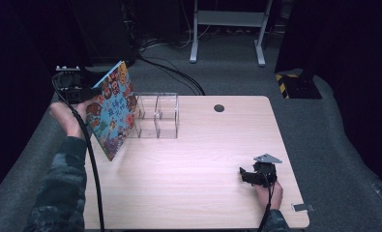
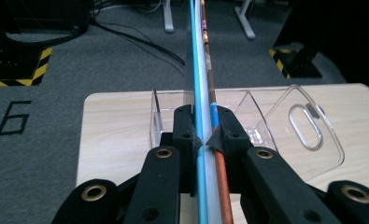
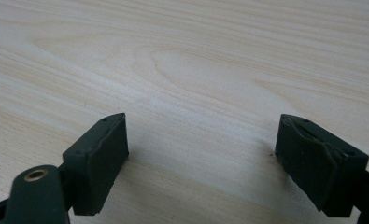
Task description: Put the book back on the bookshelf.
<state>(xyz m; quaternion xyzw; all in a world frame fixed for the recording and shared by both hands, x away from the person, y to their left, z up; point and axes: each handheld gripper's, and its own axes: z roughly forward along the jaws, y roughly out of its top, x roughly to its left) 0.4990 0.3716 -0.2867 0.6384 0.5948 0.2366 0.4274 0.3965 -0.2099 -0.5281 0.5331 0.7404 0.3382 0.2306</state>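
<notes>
Two grippers, high view: left gripper (image 1: 82,93) holds picture book (image 1: 112,110) tilted above table (image 1: 203,164) edge, beside clear organizer (image 1: 157,116); right gripper (image 1: 249,175) rests on table. Left gripper view: jaws pinch book (image 2: 202,93) edge-on. Right gripper view: jaws spread, nothing btwn.

The table (image 1: 203,169) is pale wood-grain laminate, smooth with a soft sheen. The book (image 1: 112,112) has a glossy printed paper cover. Beside it, the organizer (image 1: 157,116) is clear, shiny hard plastic. The left claw (image 2: 204,140) and right claw (image 3: 203,158) look like matt black plastic with brass-coloured metal rivets. The floor (image 1: 324,121) is rough grey carpet.
</notes>
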